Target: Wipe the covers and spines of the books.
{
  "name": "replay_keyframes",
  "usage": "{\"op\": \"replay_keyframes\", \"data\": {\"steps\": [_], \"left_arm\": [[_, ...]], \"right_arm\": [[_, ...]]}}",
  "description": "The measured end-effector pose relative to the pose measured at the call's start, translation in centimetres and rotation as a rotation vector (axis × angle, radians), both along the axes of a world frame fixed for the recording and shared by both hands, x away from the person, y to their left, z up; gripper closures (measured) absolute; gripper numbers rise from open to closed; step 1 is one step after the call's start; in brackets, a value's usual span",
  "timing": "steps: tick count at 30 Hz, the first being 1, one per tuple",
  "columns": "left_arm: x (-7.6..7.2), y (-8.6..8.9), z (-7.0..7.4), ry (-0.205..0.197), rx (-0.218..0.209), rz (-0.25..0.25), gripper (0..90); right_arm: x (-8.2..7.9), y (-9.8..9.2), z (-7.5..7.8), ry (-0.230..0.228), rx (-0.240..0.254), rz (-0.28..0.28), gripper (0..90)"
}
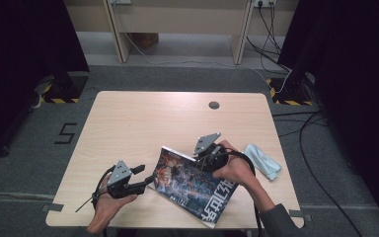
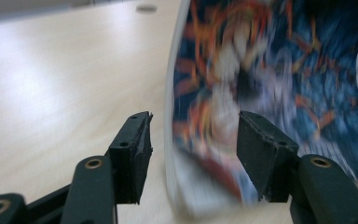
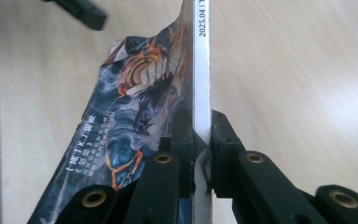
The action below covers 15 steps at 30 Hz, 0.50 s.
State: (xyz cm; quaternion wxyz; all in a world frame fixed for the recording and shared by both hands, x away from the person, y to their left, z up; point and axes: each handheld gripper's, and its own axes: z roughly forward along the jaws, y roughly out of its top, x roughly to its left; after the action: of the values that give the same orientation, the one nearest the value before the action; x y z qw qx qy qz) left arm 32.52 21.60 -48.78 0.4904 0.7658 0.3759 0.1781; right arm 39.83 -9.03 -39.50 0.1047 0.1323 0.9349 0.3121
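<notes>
A magazine with a dark blue and orange cover lies near the table's front edge, its far end tilted up off the wood. My right gripper is shut on the magazine's white spine, one jaw on each side of it. My left gripper is open at the magazine's left corner. In the left gripper view the cover is blurred, and its white edge stands between the two spread fingers. One finger of the left gripper appears at the top of the right gripper view.
A crumpled light blue cloth lies right of the person's right hand. The light wooden table has a round grey cable port near its far edge. Cables run over the grey floor at the right.
</notes>
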Motion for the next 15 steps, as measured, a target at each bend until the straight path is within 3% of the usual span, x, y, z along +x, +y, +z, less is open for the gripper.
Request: {"op": "replay_keyframes", "data": {"steps": [4, 7, 15], "left_arm": [[0.2, 0.1, -0.7, 0.092, 0.044, 0.036, 35.3], [0.4, 0.4, -1.1, 0.132, 0.076, 0.079, 32.5], [0.8, 0.6, -1.6, 0.156, 0.133, 0.128, 32.4]], "right_arm": [[1.2, -0.5, 1.1, -0.031, -0.035, -0.041, 83.2], [2.1, -0.9, 1.8, -0.050, -0.057, -0.083, 83.2], [4.3, -0.3, 3.8, -0.157, -0.142, -0.181, 83.2]]}}
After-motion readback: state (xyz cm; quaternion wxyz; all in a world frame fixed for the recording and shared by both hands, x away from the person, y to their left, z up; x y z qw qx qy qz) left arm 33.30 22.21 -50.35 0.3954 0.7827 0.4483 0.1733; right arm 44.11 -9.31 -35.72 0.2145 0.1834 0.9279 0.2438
